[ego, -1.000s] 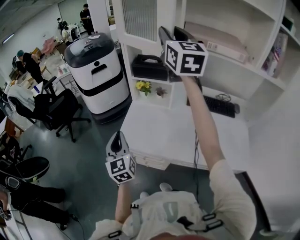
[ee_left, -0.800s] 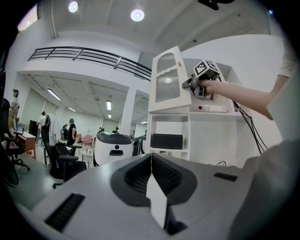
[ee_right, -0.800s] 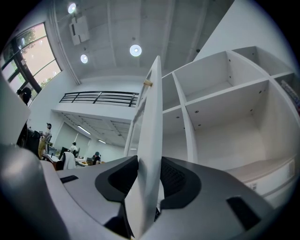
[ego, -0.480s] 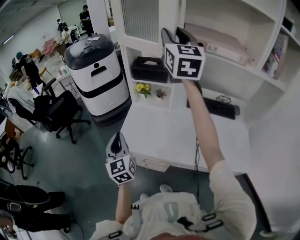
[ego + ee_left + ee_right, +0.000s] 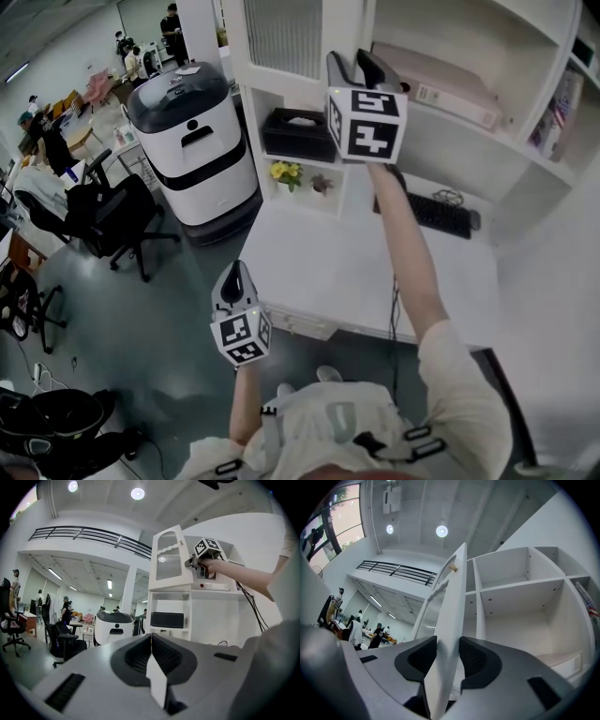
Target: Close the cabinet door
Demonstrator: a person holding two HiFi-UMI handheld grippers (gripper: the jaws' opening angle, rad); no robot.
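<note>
Only its own view shows the right tongs, just widened, pinching the cabinet door; left tongs pressed together.

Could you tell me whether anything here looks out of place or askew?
Only the cabinet door: it stands swung open from the white shelf unit, leaving its compartments uncovered. Nothing looks spilled or damaged.
</note>
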